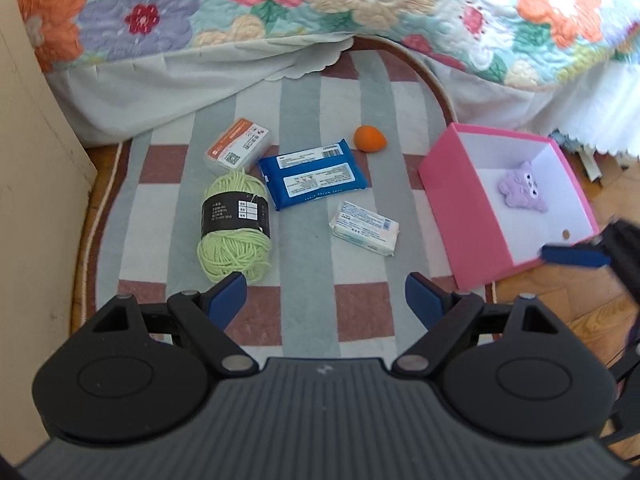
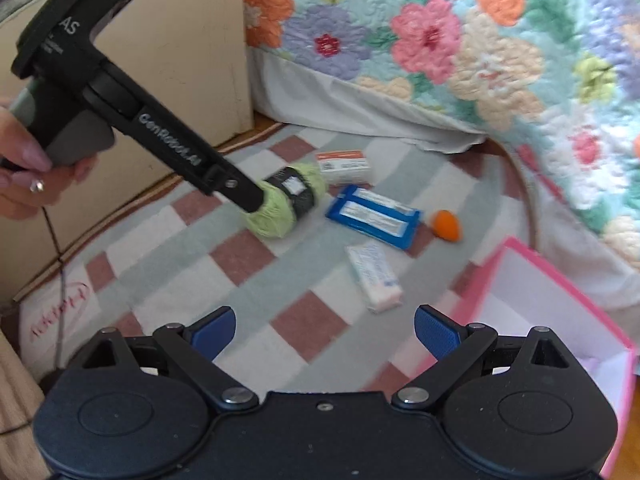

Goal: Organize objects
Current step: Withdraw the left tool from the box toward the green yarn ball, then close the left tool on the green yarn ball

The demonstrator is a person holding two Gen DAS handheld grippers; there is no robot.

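On a checked rug (image 1: 304, 248) lie a green yarn ball (image 1: 234, 224), an orange-and-white box (image 1: 238, 146), a blue wipes pack (image 1: 312, 174), a small white tissue pack (image 1: 364, 228) and an orange egg-shaped sponge (image 1: 370, 139). A pink box (image 1: 460, 200) to the right holds a purple plush toy (image 1: 522, 186). My left gripper (image 1: 326, 298) hangs open above the rug, just short of the yarn. My right gripper (image 2: 324, 330) is open too, with nothing in it, near the tissue pack (image 2: 374, 276) and the pink box (image 2: 560, 304). In the right wrist view the left gripper's finger covers part of the yarn (image 2: 288, 204).
A bed with a flowered quilt (image 1: 320, 4) and white skirt borders the rug at the back. A beige cabinet (image 1: 32, 184) stands on the left. Wooden floor (image 1: 560, 292) shows beyond the pink box. A hand (image 2: 24, 176) holds the left gripper's handle.
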